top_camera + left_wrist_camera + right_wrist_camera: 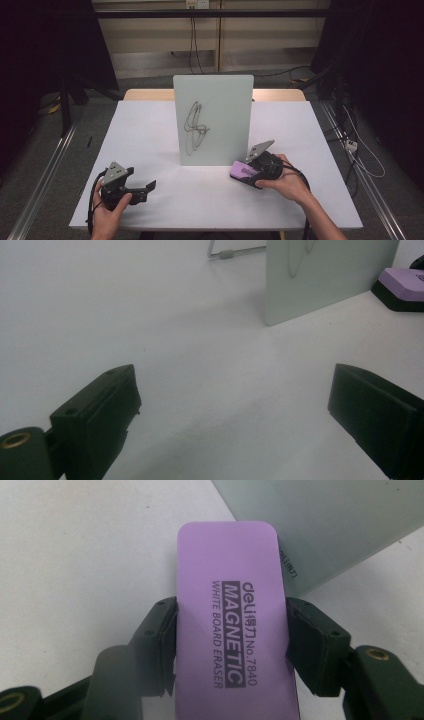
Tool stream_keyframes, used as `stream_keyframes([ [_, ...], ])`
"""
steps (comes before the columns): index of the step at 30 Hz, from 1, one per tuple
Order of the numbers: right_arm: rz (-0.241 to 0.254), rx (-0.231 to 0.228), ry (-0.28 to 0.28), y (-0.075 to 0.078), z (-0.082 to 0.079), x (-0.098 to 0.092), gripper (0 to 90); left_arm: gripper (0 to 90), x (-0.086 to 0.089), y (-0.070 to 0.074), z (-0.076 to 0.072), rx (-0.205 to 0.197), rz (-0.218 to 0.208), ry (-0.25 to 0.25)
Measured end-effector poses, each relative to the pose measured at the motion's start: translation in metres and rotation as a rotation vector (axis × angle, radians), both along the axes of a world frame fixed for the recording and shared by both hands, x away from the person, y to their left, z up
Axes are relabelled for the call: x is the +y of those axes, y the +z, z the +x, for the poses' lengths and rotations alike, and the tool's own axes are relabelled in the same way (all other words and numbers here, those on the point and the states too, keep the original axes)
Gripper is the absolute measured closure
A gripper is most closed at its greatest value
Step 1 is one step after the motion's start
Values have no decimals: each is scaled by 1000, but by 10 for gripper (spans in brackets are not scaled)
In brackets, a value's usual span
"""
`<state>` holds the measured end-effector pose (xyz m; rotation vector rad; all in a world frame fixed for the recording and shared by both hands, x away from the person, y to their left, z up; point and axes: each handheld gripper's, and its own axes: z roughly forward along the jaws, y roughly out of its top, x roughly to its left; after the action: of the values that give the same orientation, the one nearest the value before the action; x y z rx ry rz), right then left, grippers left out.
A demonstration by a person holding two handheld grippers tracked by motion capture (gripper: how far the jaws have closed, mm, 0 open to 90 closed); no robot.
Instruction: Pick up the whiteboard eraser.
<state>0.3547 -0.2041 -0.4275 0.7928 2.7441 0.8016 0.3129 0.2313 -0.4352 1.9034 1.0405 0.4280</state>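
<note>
A small whiteboard (pixel 213 120) stands upright in the middle of the white table (pixel 145 135), with a black scribble (pixel 195 125) on its face. My right gripper (pixel 250 172) is shut on a purple magnetic whiteboard eraser (pixel 243 170), held low just right of the board's lower corner. In the right gripper view the jaws press both long sides of the eraser (pixel 232 625), and the board's edge (pixel 340 525) is right behind it. My left gripper (pixel 149 187) rests open at the table's front left, jaws wide apart (pixel 235 410) with nothing between them.
The left gripper view has the board (pixel 325 275), the eraser (pixel 402 285) at far right and a wire stand (pixel 225 252) behind the board. Black curtains and cables (pixel 360 150) flank the table. Bare table surface lies ahead of the left gripper.
</note>
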Motion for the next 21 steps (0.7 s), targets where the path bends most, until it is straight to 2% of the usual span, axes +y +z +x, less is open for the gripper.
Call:
stream_keyframes([
  [6,28,-19,-12,3,-2,-2,412,60,1,0,0,2,1,-2],
  [8,51,-30,-18,6,-3,-3,412,61,1,0,0,4,1,-1],
  [13,57,-33,-24,5,-5,-2,412,60,1,-1,0,6,-4,-2],
  [16,68,-51,-23,5,-6,-1,412,61,1,-1,-1,11,-8,-2],
  [18,100,-66,-38,6,-7,-1,412,60,2,-1,-1,14,-9,0],
  [19,100,-66,-38,6,-7,-1,412,60,3,-1,-1,15,-11,-1],
  [21,141,-91,-43,9,-9,2,413,61,4,-2,0,20,-16,3],
])
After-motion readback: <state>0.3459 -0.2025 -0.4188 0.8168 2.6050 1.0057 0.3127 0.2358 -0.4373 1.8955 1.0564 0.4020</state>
